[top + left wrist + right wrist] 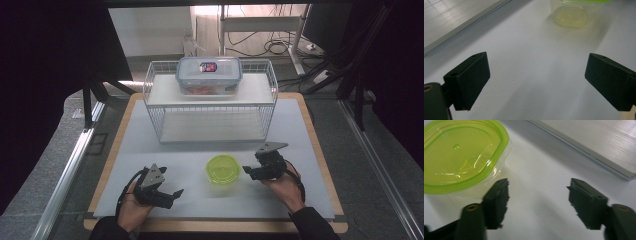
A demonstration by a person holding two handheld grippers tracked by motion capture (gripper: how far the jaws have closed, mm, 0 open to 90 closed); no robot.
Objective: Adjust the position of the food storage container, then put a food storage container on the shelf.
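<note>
Two hands come in from the bottom edge of the high view, each holding a gripper low over the white mat [300,150]. On the person's left, the left gripper [176,193] points toward the middle of the table, its jaws spread wide with nothing between them. Its own view shows bare mat between the two black pads [470,77], and the green-lidded container [574,15] stands well ahead of them, toward the right pad's side, apart from both.

That container [223,168] is a small clear tub with a translucent yellow-green lid, standing upright on the mat between the two grippers and closer to the right one.

At its right, the right gripper [246,171] points toward it, jaws likewise wide and holding nothing. In the right gripper view the tub [461,155] lies just beyond and outside the left-hand finger [497,200], close to it but not between the jaws; whether they touch is unclear.

Behind stands a white wire rack [210,107], with a lidded clear food box [209,75] on its top shelf.
</note>
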